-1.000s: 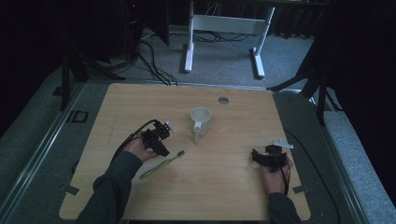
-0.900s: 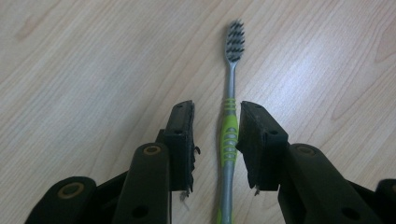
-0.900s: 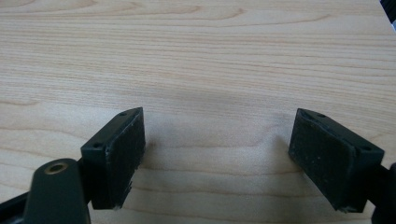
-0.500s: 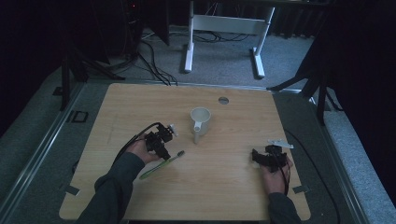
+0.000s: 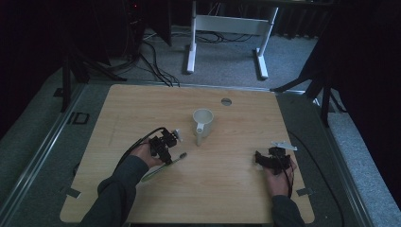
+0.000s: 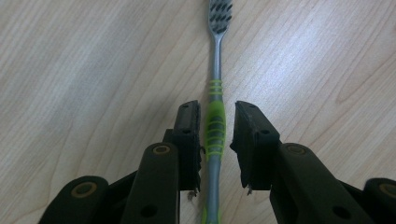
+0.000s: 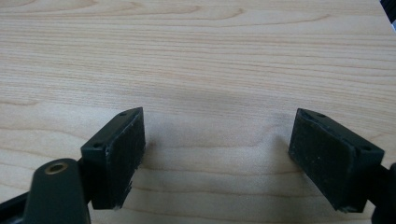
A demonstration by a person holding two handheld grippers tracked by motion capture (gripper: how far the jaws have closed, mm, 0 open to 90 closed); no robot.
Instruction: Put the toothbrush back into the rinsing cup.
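Pale wooden tabletop (image 5: 246, 194) in a dim room, white-framed stand behind it.
High view: a white plastic jug (image 5: 202, 124) stands mid-table, its inside not visible; the left gripper (image 5: 165, 150) reaches over a green-and-grey toothbrush (image 5: 163, 165), and the right gripper (image 5: 265, 160) rests well apart. Left gripper view: jaws narrowly parted astride the toothbrush's (image 6: 215, 126) green grip, seemingly not yet touching. Right gripper view: jaws wide apart, holding nothing, over bare wood.

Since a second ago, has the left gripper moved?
Yes. The left gripper slid slightly toward the person and the toothbrush, away from the white mug.
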